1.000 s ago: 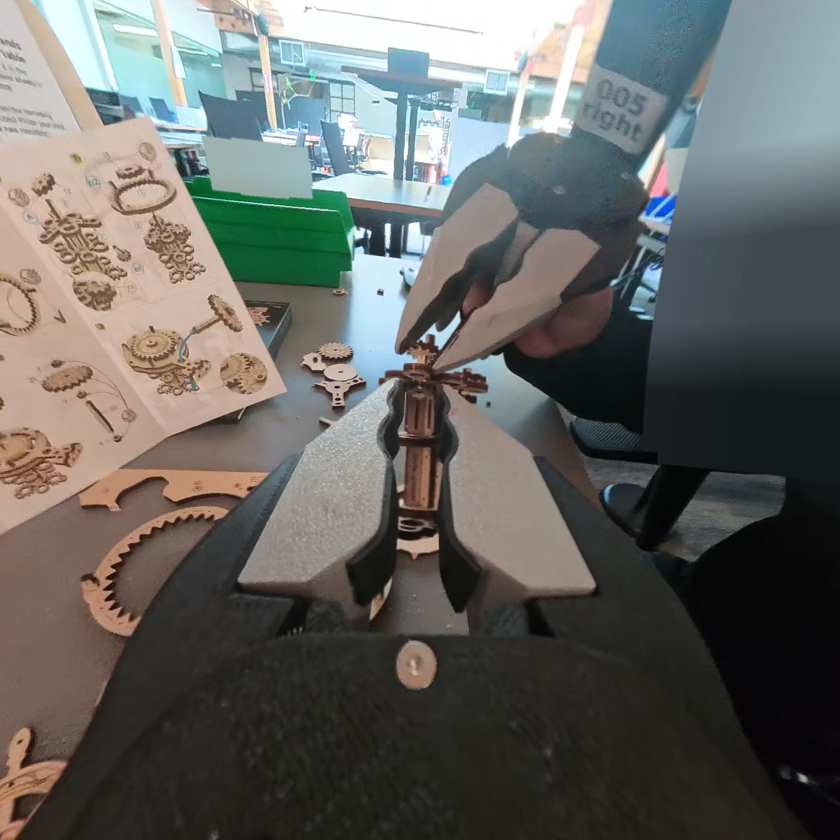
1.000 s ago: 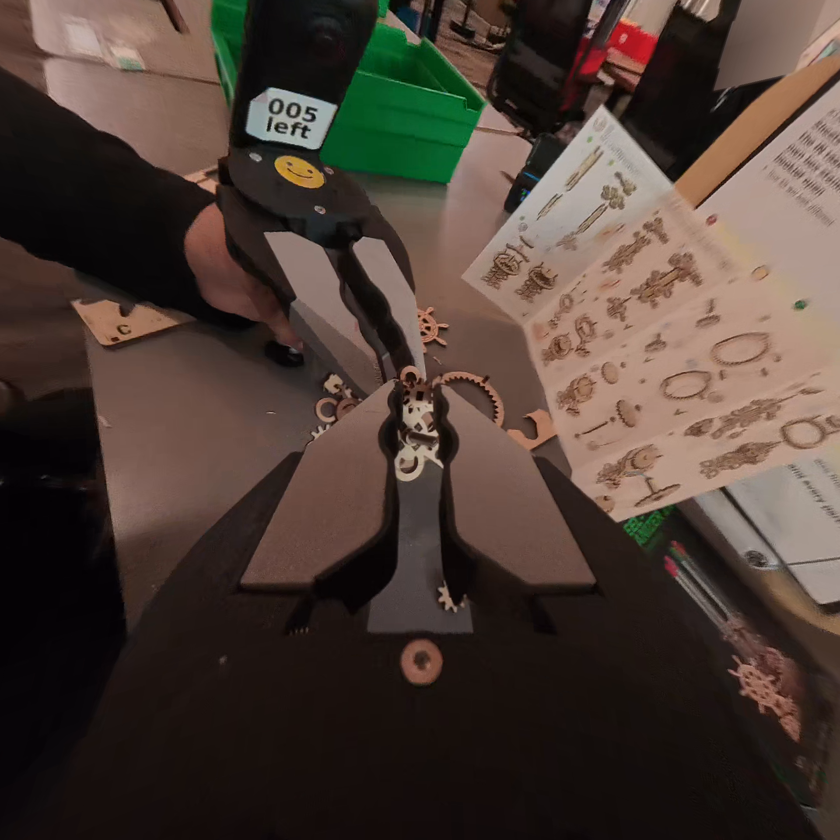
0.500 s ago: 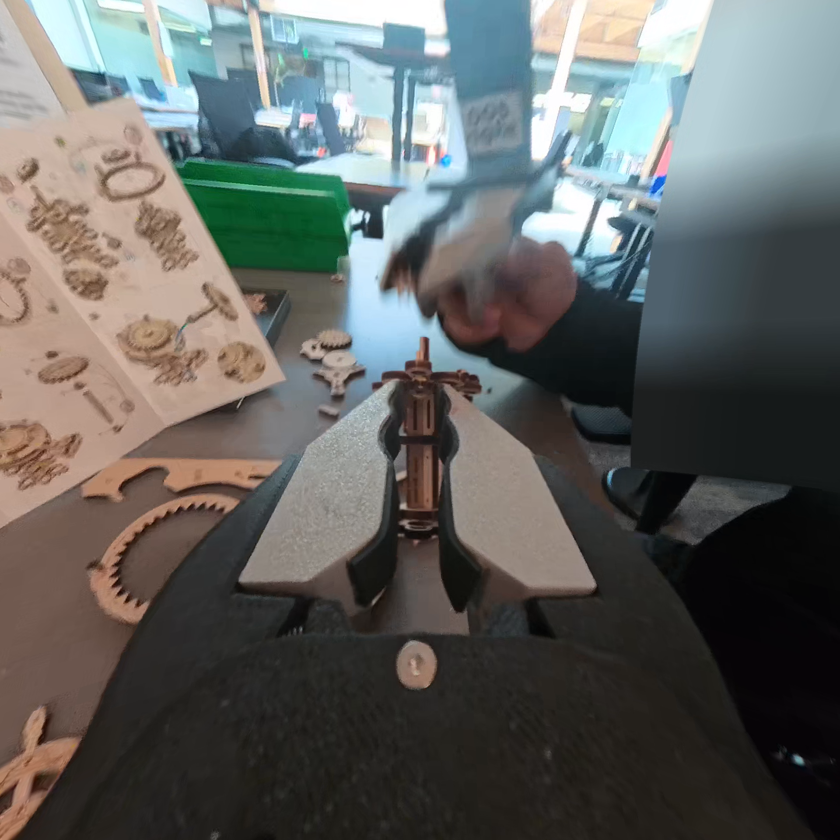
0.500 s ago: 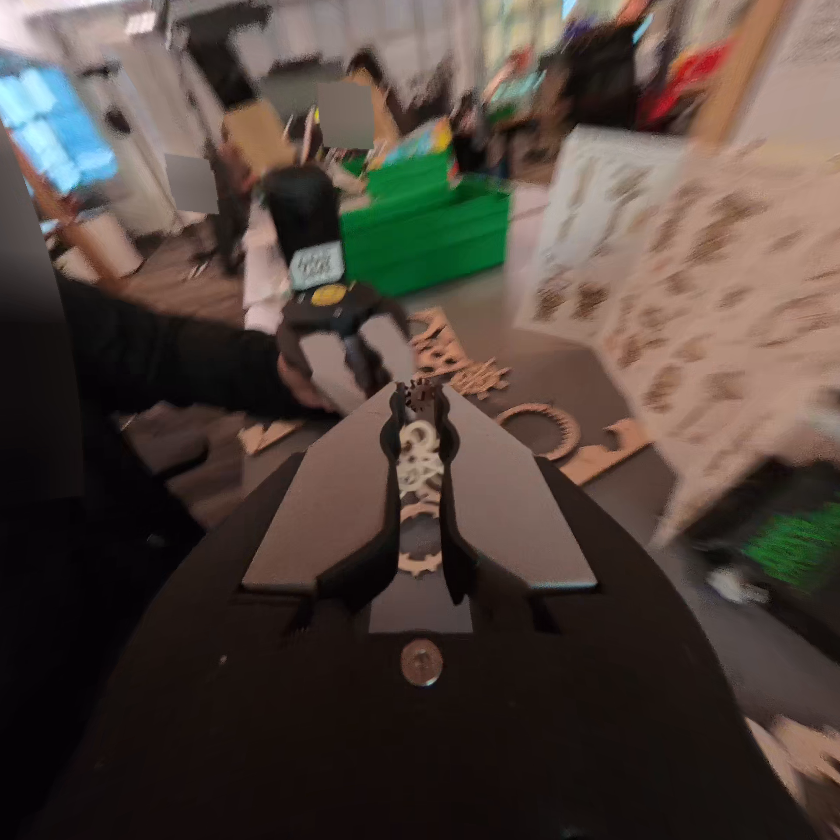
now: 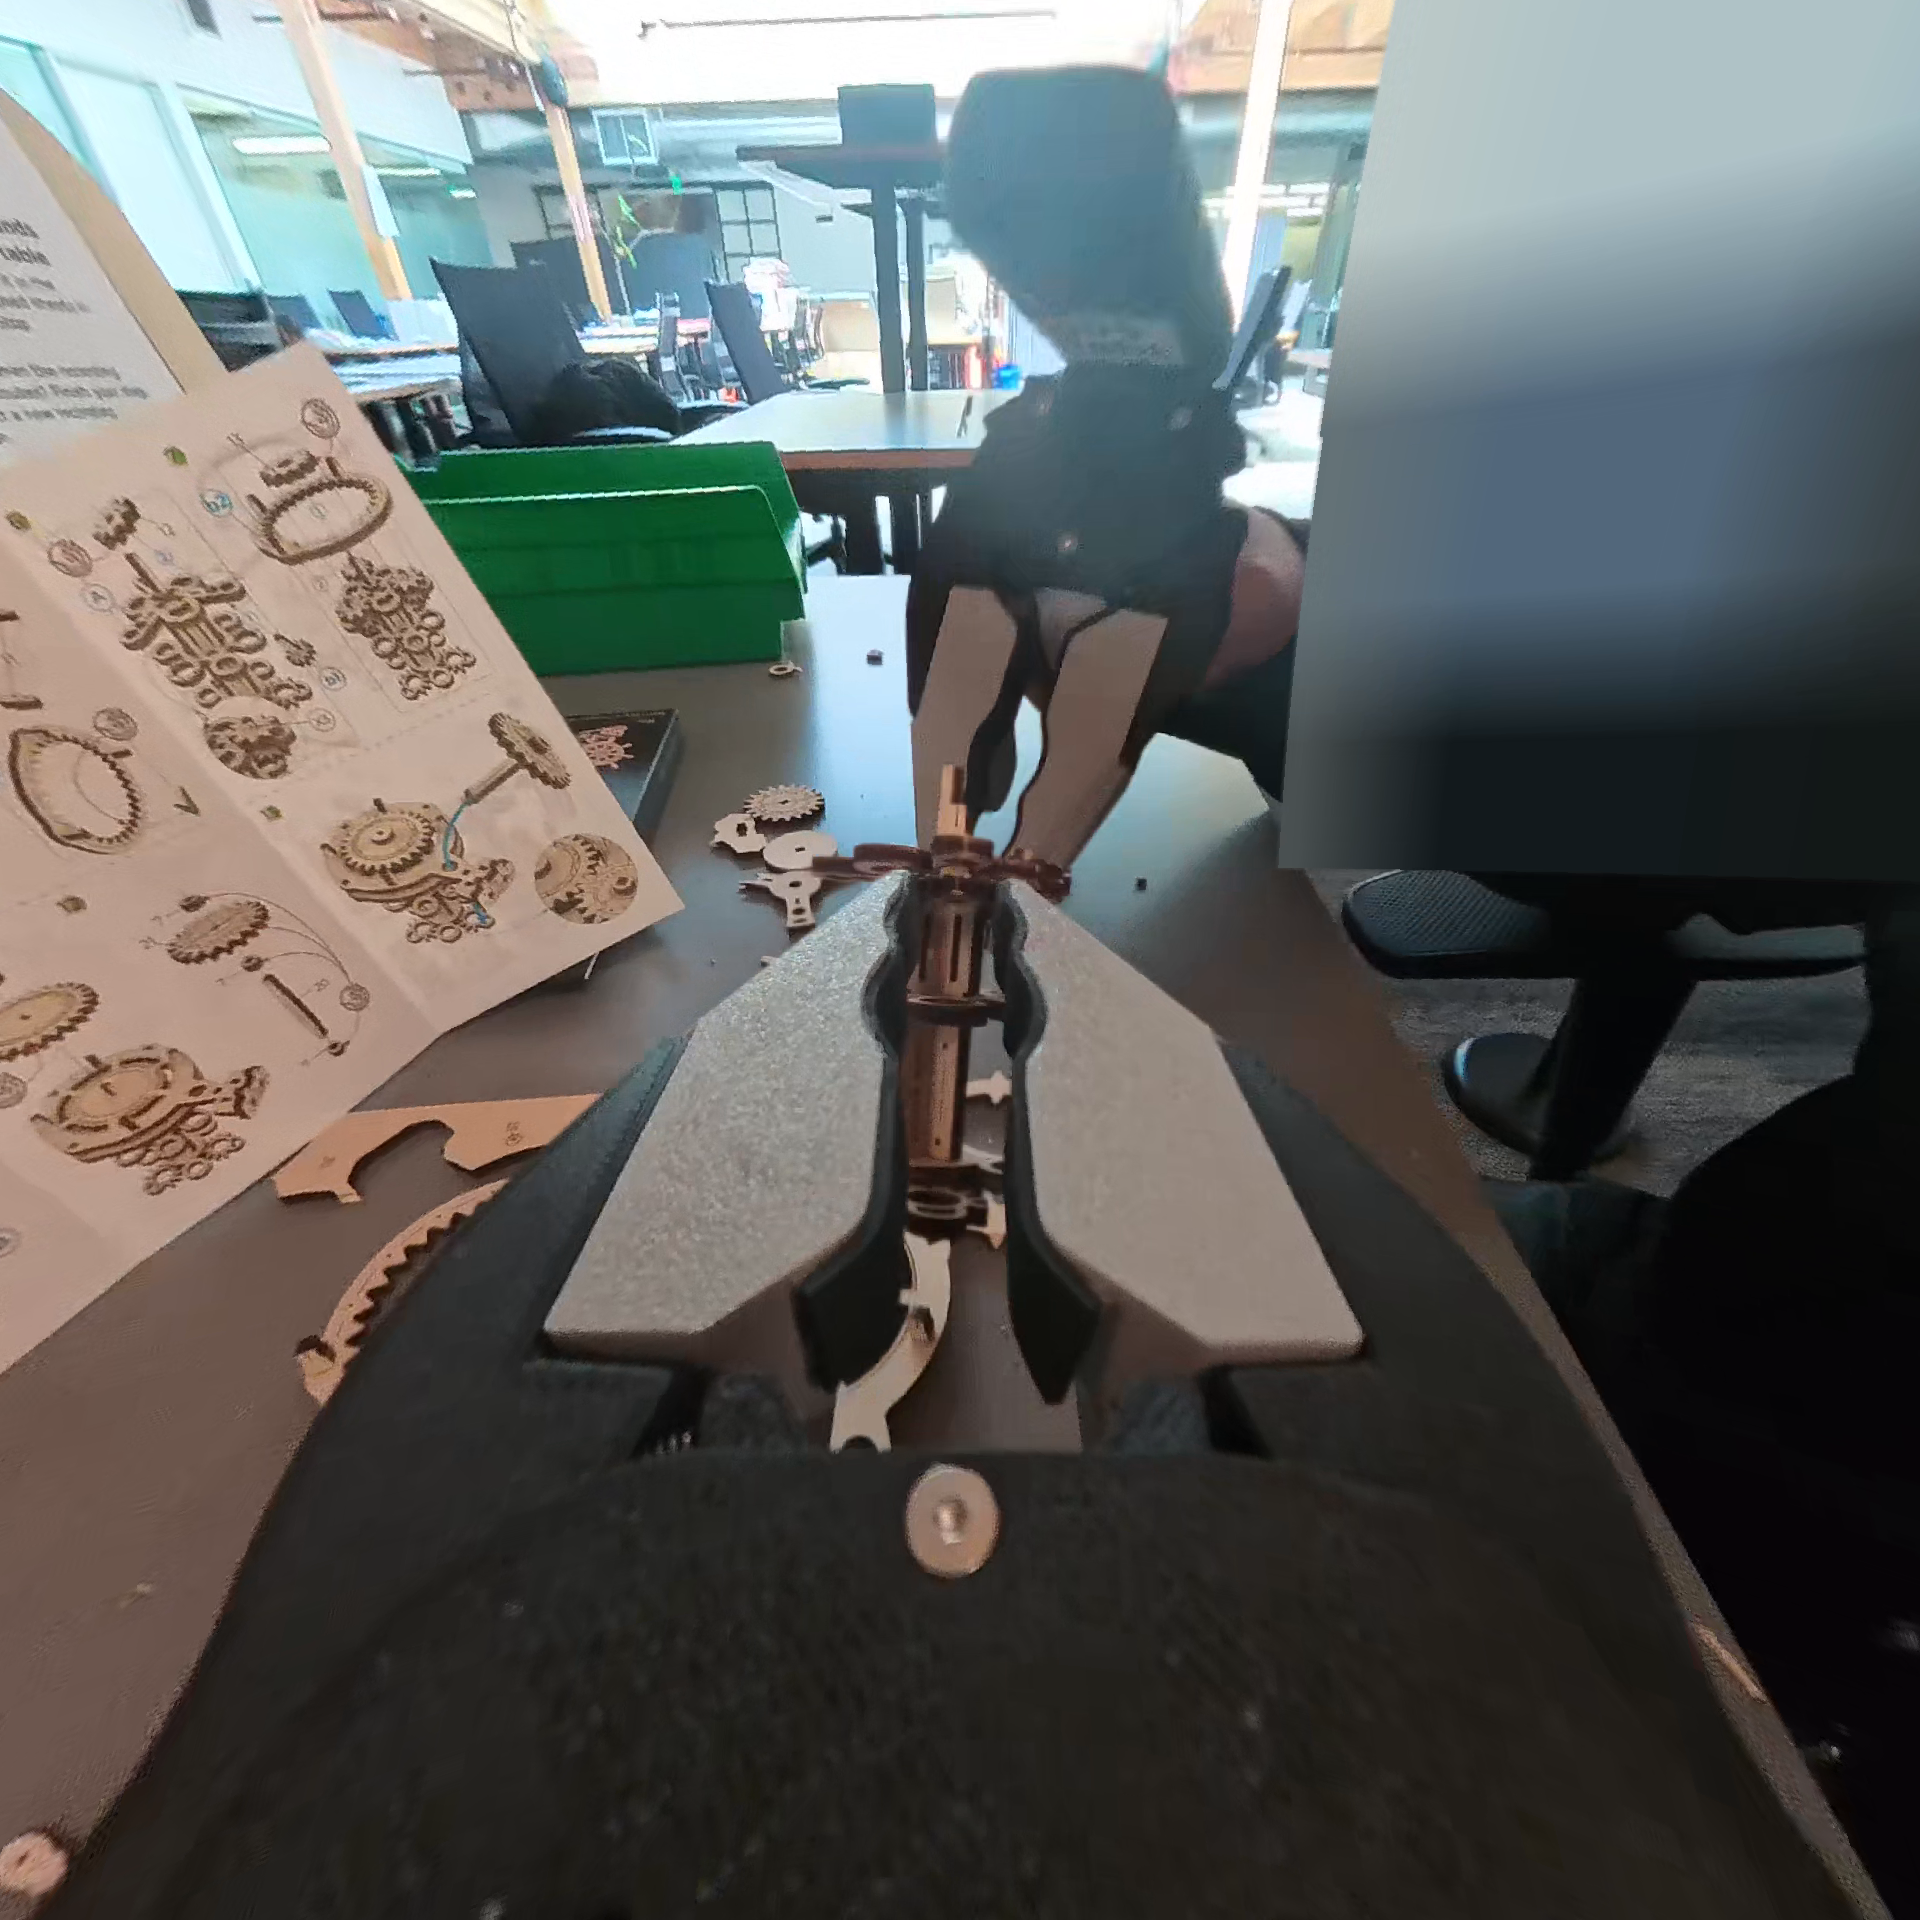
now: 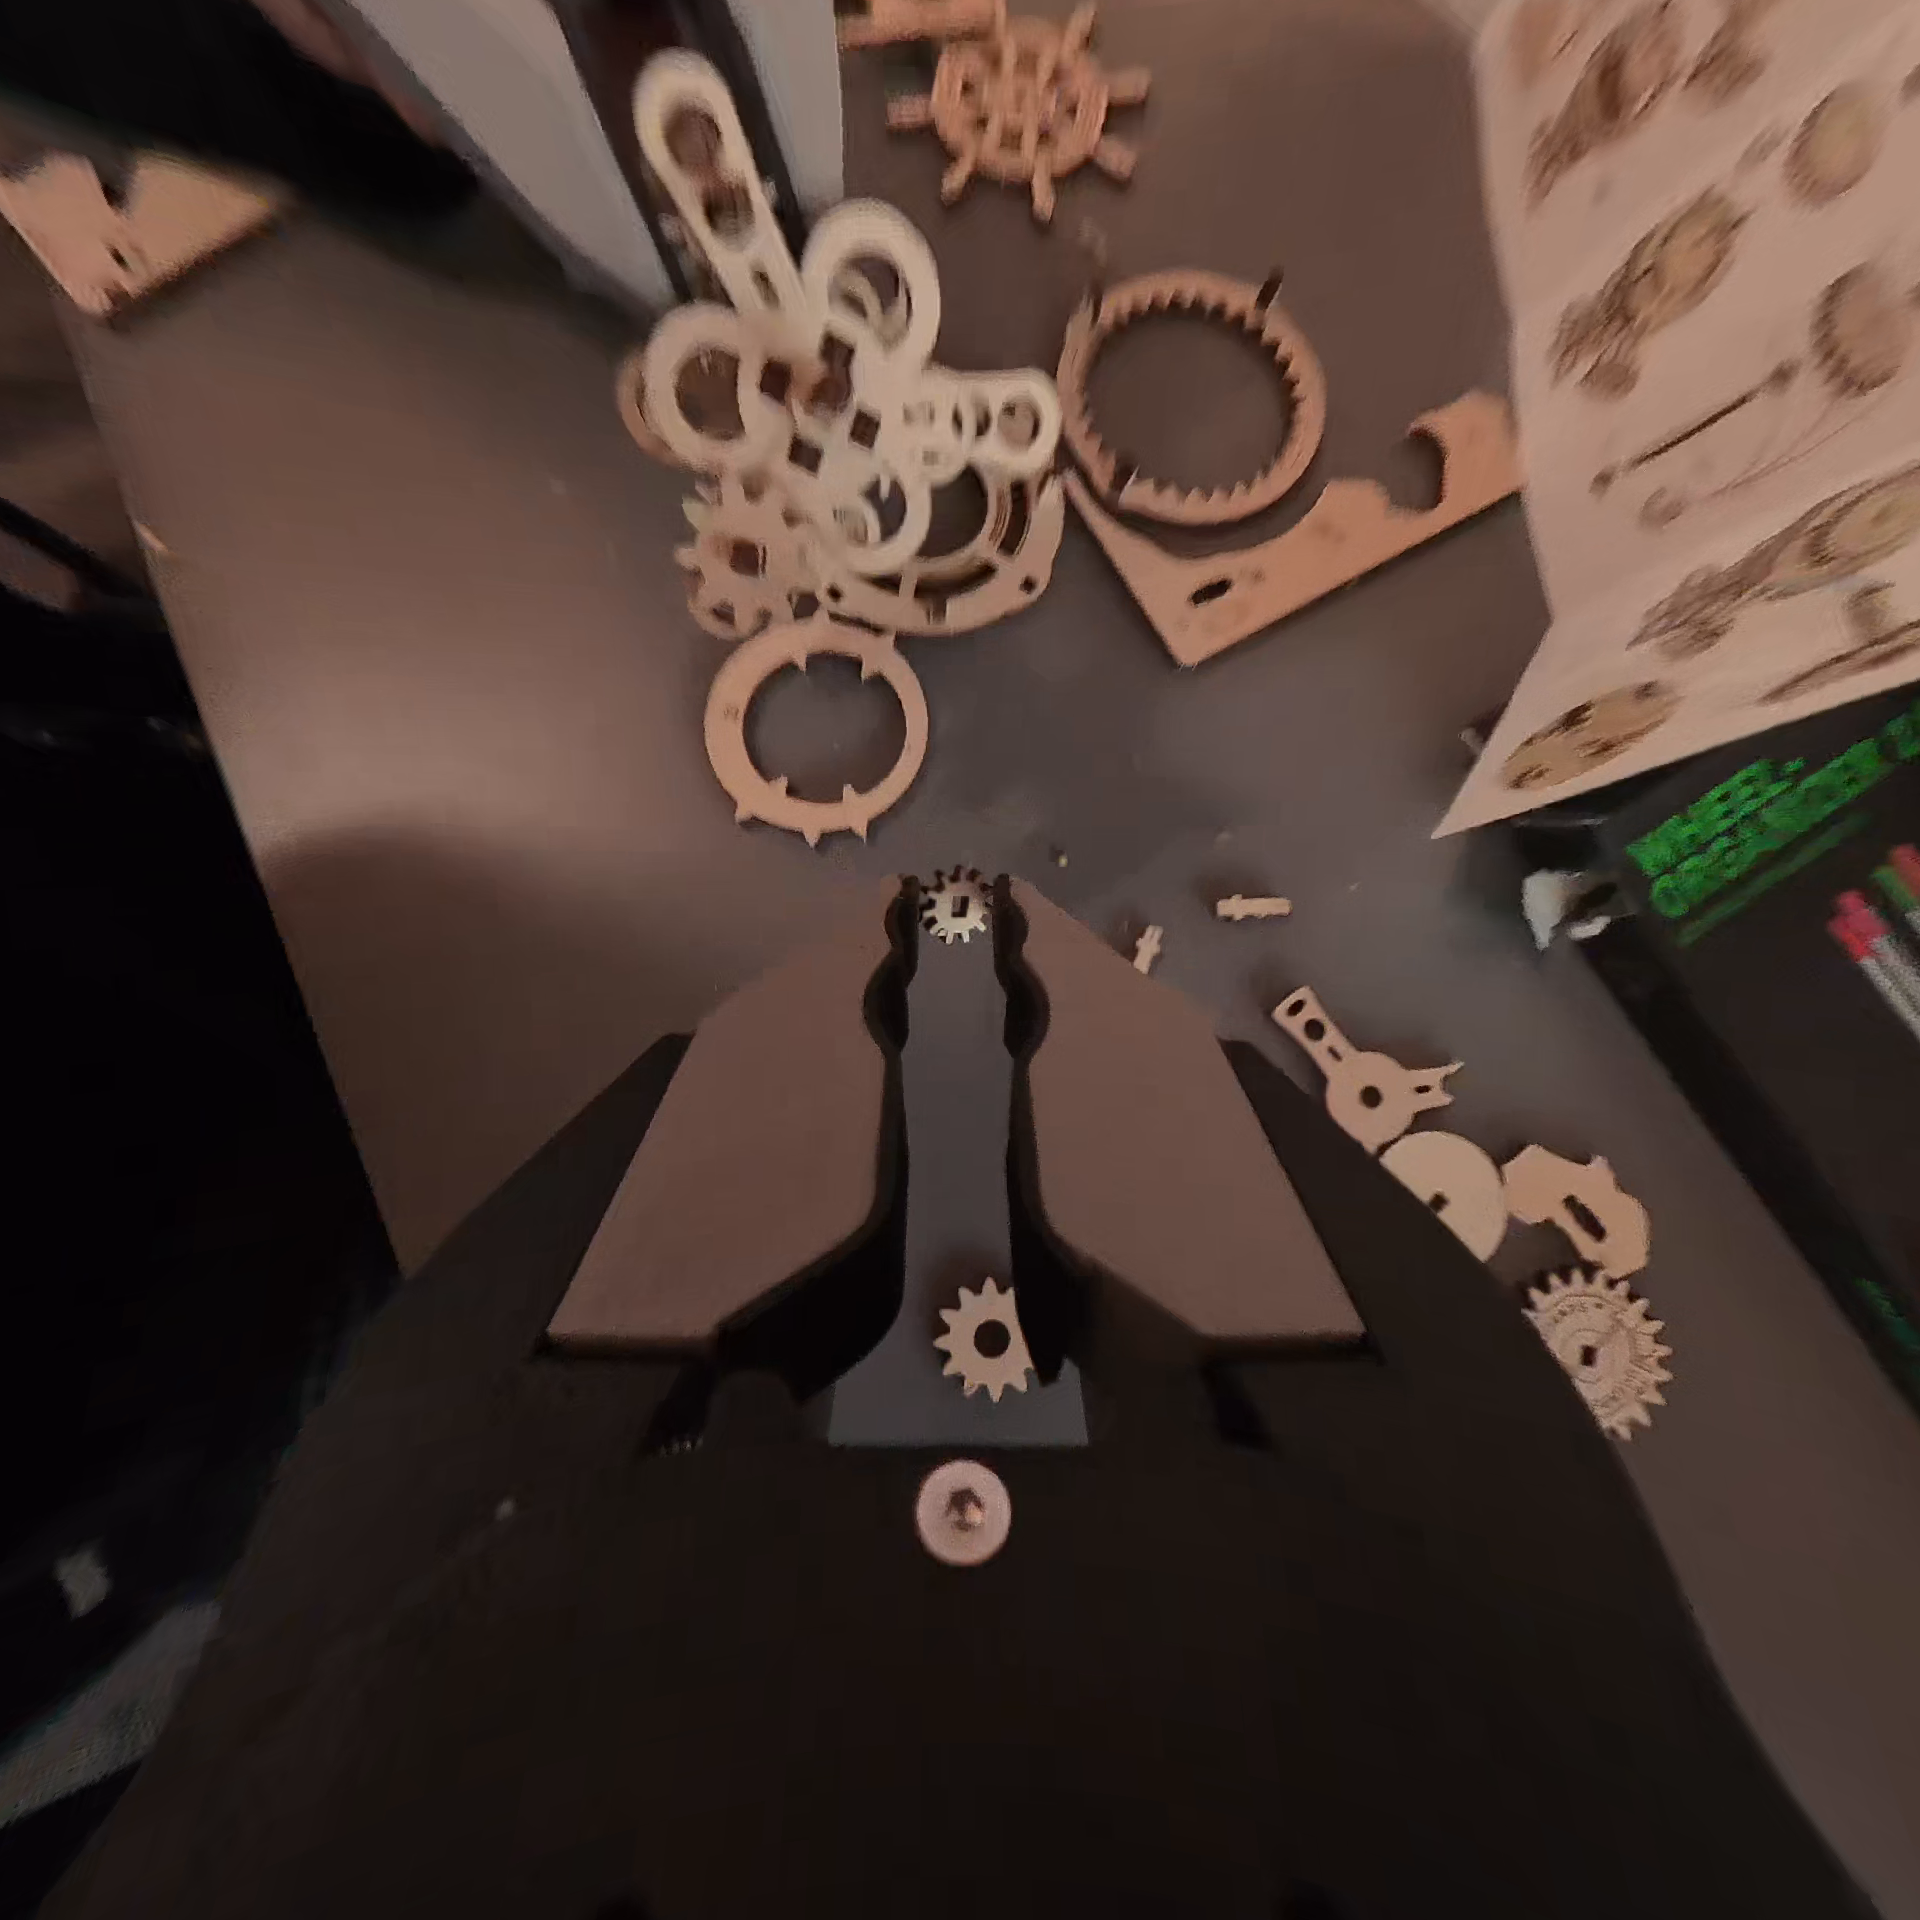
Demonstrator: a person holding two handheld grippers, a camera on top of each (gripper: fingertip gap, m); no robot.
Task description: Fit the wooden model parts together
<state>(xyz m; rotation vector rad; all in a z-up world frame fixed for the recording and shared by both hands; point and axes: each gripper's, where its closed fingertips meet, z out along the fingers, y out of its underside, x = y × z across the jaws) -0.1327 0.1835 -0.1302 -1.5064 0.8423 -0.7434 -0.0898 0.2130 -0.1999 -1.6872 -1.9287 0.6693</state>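
Note:
My left gripper (image 5: 951, 883) is shut on a wooden shaft assembly (image 5: 940, 997), holding it above the dark table with its flat dark cross part at the fingertips. My right gripper (image 5: 1003, 805) points down at the table just beyond it. In the right wrist view, my right gripper (image 6: 956, 906) has its tips closed on a small wooden gear (image 6: 956, 909) just above the table (image 6: 416, 727). The held assembly (image 6: 821, 395) shows blurred ahead, with pale looped plates. Another small gear (image 6: 987, 1340) lies under my right fingers.
An open instruction sheet (image 5: 260, 779) stands at the left, with green bins (image 5: 623, 561) behind it. A toothed ring (image 6: 1195, 405), a spiked ring (image 6: 816, 722) and loose flat parts (image 6: 1455, 1174) lie on the table. A black box with pens (image 6: 1818, 987) is at the right. The gap from one gripper's tips to the other's is roughly 9 cm.
My right gripper left the top of the assembly, swung up and away, then came down to the table beyond it. The left gripper kept hold of the assembly with little movement.

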